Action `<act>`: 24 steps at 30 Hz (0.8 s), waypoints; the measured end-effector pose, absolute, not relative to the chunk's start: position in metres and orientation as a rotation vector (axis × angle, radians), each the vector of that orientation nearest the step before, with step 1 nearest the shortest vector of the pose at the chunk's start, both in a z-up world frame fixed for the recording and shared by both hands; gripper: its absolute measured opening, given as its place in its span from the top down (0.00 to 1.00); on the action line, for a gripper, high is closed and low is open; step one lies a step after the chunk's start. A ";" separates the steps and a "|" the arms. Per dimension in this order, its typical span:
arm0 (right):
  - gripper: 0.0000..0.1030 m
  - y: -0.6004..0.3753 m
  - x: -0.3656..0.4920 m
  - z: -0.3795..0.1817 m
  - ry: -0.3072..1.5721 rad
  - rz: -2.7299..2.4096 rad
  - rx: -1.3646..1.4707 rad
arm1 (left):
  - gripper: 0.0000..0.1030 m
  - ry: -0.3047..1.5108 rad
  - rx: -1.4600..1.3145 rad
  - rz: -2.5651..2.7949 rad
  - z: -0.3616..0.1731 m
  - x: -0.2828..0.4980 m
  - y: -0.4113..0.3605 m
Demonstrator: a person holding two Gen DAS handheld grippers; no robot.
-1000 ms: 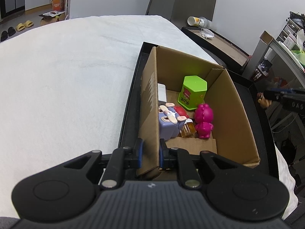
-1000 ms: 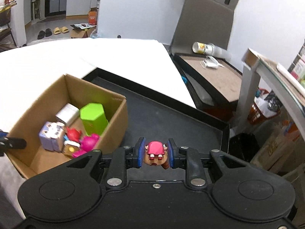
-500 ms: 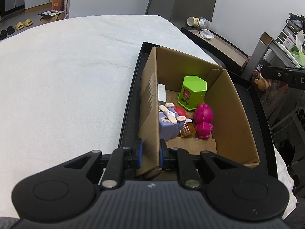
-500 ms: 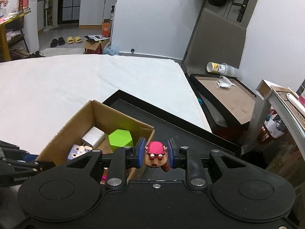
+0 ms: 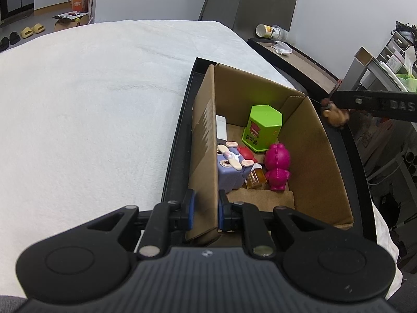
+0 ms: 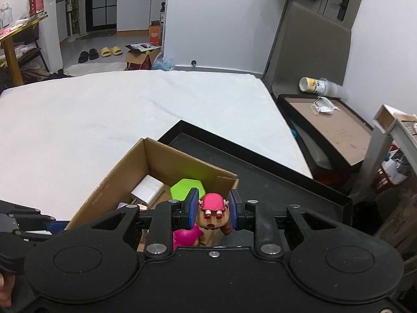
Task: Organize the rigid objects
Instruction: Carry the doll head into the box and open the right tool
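brown plastic, with a pink cap and two red eyes: a small toy figure (image 6: 212, 215) sits clamped between the blue pads of the right gripper (image 6: 212, 206), whose jaws are drawn in to the figure's width and press its sides. it hangs in the air at the right-hand wall of the cardboard box (image 6: 153, 156), about level with the rim. seen from the left wrist, the same figure (image 5: 336, 114) is a brownish blob under the dark bar of the right gripper (image 5: 338, 104), just outside the box's far right corner and over the black tray (image 5: 182, 120) edge.

the left wrist view looks straight down into the box (image 5: 312, 156) and shows what the right wrist view partly hides: a green hexagonal container (image 5: 262, 127) standing upright toward the back, a magenta figure (image 5: 277, 165) in front of it, a lilac block toy (image 5: 230, 169) with pale ears against the left wall, a red piece (image 5: 243, 151) between the two, a small amber block (image 5: 256, 180) touching the magenta figure's base, and a white block (image 5: 221, 127) leaning on the left wall. from the right wrist only the green container's top (image 6: 186, 186), the white block (image 6: 147, 189) and part of the magenta figure (image 6: 186, 236) show.

the left gripper (image 5: 206, 211) is nearly closed, its two blue pads pinching the near end of the box's left wall, one pad outside and one inside. the box stands in the black tray, which rests on a white cloth-covered surface (image 5: 91, 104). in the right wrist view the left gripper appears only as dark parts at the lower left edge.
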State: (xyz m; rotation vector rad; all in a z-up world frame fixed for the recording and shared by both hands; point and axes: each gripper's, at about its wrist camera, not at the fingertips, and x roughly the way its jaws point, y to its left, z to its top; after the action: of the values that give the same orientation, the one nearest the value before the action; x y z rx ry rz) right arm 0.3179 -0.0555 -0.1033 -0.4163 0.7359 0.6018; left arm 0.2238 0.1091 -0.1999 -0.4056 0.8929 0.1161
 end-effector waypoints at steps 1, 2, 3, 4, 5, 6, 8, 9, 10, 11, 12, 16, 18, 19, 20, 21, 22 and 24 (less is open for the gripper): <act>0.76 -0.052 0.319 -0.105 0.739 0.603 -0.418 | 0.85 0.892 -0.404 0.115 -0.200 0.224 0.109; 0.76 -0.049 0.320 -0.107 0.741 0.603 -0.423 | 0.85 0.892 -0.403 0.114 -0.200 0.224 0.109; 0.76 -0.045 0.321 -0.109 0.742 0.601 -0.427 | 0.85 0.892 -0.404 0.114 -0.200 0.224 0.109; 0.76 -0.042 0.322 -0.111 0.742 0.596 -0.433 | 0.85 0.891 -0.406 0.113 -0.200 0.224 0.109; 0.76 -0.039 0.325 -0.113 0.741 0.586 -0.439 | 0.85 0.891 -0.408 0.113 -0.200 0.224 0.109; 0.76 -0.037 0.326 -0.115 0.741 0.573 -0.445 | 0.85 0.891 -0.409 0.112 -0.200 0.224 0.110; 0.69 -0.034 0.330 -0.119 0.738 0.536 -0.464 | 0.85 0.890 -0.410 0.111 -0.200 0.224 0.110; 0.66 -0.034 0.331 -0.118 0.737 0.519 -0.464 | 0.85 0.889 -0.413 0.110 -0.201 0.224 0.111; 0.63 -0.037 0.331 -0.117 0.732 0.513 -0.447 | 0.85 0.887 -0.415 0.108 -0.201 0.224 0.111; 0.59 -0.041 0.331 -0.115 0.730 0.512 -0.427 | 0.85 0.884 -0.413 0.109 -0.200 0.224 0.111; 0.59 -0.045 0.331 -0.113 0.733 0.510 -0.409 | 0.85 0.883 -0.417 0.106 -0.201 0.224 0.112; 0.59 -0.059 0.327 -0.108 0.741 0.504 -0.392 | 0.85 0.882 -0.420 0.104 -0.201 0.224 0.113; 0.56 -0.067 0.323 -0.105 0.744 0.502 -0.376 | 0.85 0.885 -0.424 0.103 -0.201 0.224 0.114; 0.53 -0.071 0.320 -0.102 0.745 0.499 -0.361 | 0.85 0.887 -0.423 0.103 -0.201 0.225 0.114; 0.51 -0.076 0.318 -0.100 0.747 0.495 -0.345 | 0.85 0.890 -0.421 0.100 -0.200 0.226 0.114; 0.51 -0.080 0.315 -0.098 0.749 0.494 -0.330 | 0.85 0.892 -0.418 0.098 -0.200 0.227 0.114; 0.50 -0.084 0.312 -0.097 0.751 0.492 -0.318 | 0.85 0.894 -0.417 0.097 -0.200 0.228 0.115; 0.49 -0.091 0.304 -0.094 0.748 0.485 -0.302 | 0.85 0.896 -0.425 0.099 -0.200 0.229 0.116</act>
State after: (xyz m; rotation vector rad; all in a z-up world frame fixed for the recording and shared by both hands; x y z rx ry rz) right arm 0.3039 -0.0909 -0.0936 -0.3022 0.7482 0.4848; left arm 0.2291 0.1163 -0.2001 -0.4247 0.8958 0.0986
